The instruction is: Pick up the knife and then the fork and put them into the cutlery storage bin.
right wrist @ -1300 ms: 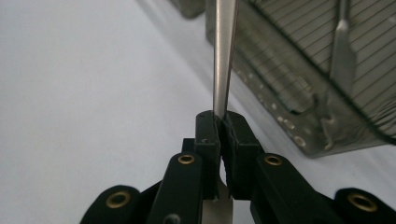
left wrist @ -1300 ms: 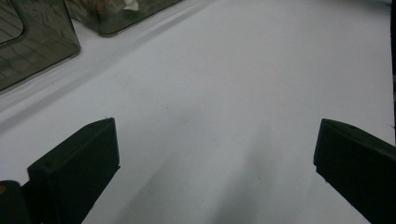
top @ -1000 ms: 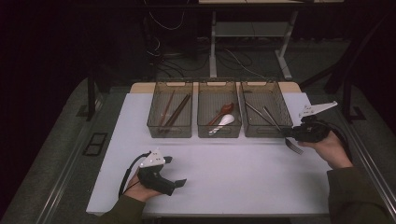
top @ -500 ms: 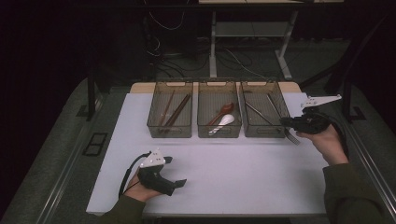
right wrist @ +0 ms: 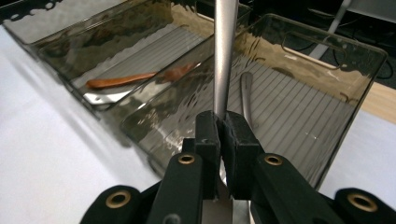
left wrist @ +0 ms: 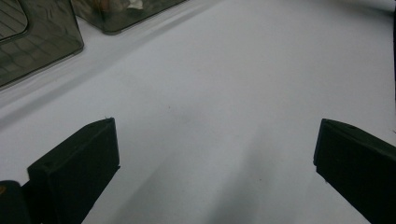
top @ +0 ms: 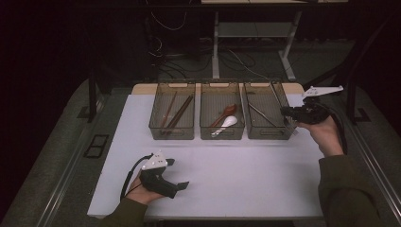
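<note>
The right gripper clamps a metal utensil in its jaws, over the right bin's near edge. The left gripper, jaws wide, rests on the table well before the bins.

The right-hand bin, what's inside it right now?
The right-hand bin holds a metal utensil lying on its ribbed floor. The right claw grips another metal handle above the bin. That utensil's head is hidden behind the claw, so its type is unclear.
</note>
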Demonstrator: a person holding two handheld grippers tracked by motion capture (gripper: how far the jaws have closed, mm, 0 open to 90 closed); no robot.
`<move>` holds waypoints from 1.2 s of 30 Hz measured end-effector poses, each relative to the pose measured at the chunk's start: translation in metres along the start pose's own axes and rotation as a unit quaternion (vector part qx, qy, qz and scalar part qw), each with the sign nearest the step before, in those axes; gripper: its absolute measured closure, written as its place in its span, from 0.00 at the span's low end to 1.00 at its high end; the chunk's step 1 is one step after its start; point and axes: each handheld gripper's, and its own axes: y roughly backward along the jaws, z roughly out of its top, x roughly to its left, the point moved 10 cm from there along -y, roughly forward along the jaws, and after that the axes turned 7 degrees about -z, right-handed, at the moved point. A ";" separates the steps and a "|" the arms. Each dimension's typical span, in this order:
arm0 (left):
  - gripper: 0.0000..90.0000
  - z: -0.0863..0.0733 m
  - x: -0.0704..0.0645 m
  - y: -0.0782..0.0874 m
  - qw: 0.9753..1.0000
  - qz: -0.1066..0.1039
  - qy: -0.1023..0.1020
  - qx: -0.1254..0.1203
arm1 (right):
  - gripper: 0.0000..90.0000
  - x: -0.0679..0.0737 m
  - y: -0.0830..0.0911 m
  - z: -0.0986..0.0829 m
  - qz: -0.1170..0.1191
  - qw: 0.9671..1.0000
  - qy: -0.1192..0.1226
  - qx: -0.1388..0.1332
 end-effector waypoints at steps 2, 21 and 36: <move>0.00 0.000 0.000 0.000 1.000 -0.001 -0.001 0.000 | 0.94 -0.002 -0.006 0.005 -0.007 1.000 0.005 0.002; 0.00 0.001 -0.001 0.000 1.000 -0.004 -0.003 -0.001 | 0.94 -0.020 -0.061 0.015 -0.034 0.998 0.001 0.060; 0.00 0.000 -0.001 -0.001 1.000 -0.005 -0.004 0.001 | 0.93 -0.022 -0.083 -0.012 -0.025 0.991 0.000 0.131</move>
